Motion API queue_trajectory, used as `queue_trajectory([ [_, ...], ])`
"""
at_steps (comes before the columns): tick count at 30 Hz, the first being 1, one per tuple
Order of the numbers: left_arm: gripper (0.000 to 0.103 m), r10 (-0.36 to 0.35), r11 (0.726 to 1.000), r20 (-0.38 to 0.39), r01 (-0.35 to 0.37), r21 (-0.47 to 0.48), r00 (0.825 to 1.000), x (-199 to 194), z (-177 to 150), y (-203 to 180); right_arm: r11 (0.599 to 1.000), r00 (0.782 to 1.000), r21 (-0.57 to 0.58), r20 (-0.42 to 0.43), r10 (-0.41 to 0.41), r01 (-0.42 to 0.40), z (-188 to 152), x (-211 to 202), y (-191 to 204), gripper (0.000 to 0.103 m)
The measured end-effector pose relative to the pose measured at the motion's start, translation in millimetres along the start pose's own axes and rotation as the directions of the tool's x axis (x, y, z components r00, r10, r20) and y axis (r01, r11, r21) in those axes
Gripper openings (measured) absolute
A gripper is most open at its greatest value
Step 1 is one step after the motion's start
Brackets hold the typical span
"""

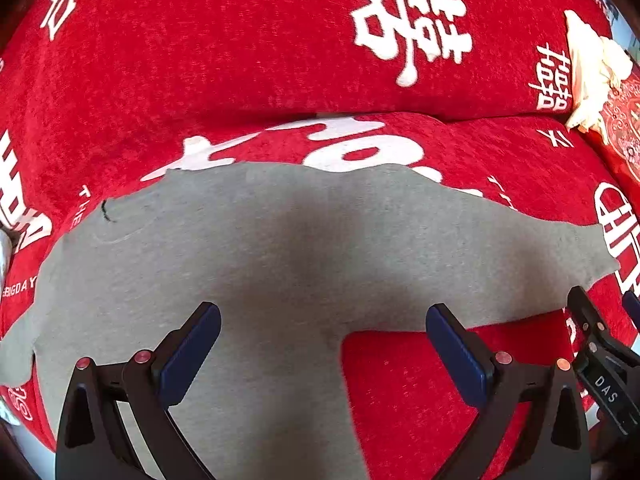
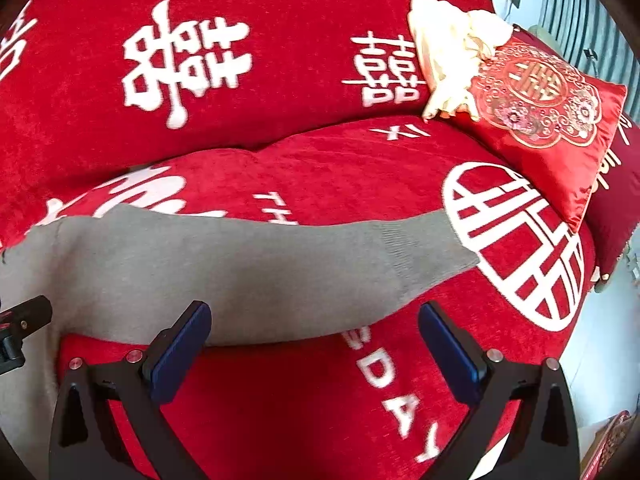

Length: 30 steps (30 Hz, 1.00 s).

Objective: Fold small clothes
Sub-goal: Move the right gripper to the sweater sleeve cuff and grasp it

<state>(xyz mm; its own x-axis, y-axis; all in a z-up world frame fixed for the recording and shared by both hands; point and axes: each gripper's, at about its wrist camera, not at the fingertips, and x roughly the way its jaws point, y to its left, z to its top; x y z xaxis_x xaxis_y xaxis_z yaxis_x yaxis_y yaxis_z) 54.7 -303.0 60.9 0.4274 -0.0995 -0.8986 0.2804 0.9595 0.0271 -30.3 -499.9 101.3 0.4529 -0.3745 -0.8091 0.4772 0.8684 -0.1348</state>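
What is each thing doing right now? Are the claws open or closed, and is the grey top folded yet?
Left claw: open, holding nothing, over the grey top.
Right claw: open, holding nothing, near the sleeve.
Grey knit long-sleeved top: spread flat, not folded, sleeve stretched out.
Red embroidered satin cushion: leaning against the backrest.
Cream crumpled cloth: bunched beside the cushion.
Red sofa cover with white characters: spread underneath the top.
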Motion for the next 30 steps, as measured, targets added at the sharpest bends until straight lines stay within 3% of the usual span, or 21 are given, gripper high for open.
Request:
queue_trajectory([
  [8,0.103,-0.012,1.0,-0.026,0.012,0.027,1.0,16.2,4.0,-25.4,0.996,0.998,0.071,-0.041,-0.046,0.049,1.6,26.0,-50.6,0.102],
  [11,0.103,-0.012,0.999,-0.037,0.014,0.035,0.999,23.7,6.3,-33.8,0.992,0.996,0.108,-0.069,-0.054,0.061,1.9,39.5,-68.9,0.094],
  [17,0.103,-0.012,0.999,-0.042,0.014,0.051,0.999,33.2,10.7,-43.7,0.979,0.994,0.2,-0.109,-0.003,0.025,7.4,71.2,-98.0,0.083],
  [21,0.103,-0.008,0.999,-0.05,0.01,0.036,0.999,42.1,15.0,-40.7,0.976,0.997,0.217,-0.071,0.017,-0.001,15.7,79.6,-101.6,0.082],
  [23,0.103,-0.009,1.0,-0.061,0.01,0.01,0.998,47.7,17.8,-34.6,0.977,0.998,0.211,-0.053,0.024,-0.013,20.3,83.0,-98.8,0.074],
  [25,0.103,-0.013,1.0,-0.074,0.011,-0.021,0.997,52.7,19.7,-27.6,0.981,0.998,0.192,-0.046,0.048,-0.038,26.0,89.6,-96.3,0.036],
  [27,0.103,-0.016,0.999,-0.08,0.013,-0.035,0.997,55.2,19.9,-22.3,0.977,0.994,0.198,-0.065,0.092,-0.078,28.7,94.9,-97.3,0.007],
  [30,0.103,-0.011,0.999,-0.074,0.008,-0.046,0.997,54.5,18.7,-14.2,0.961,0.989,0.246,-0.043,0.14,-0.125,24.1,88.4,-104.1,0.007],
])
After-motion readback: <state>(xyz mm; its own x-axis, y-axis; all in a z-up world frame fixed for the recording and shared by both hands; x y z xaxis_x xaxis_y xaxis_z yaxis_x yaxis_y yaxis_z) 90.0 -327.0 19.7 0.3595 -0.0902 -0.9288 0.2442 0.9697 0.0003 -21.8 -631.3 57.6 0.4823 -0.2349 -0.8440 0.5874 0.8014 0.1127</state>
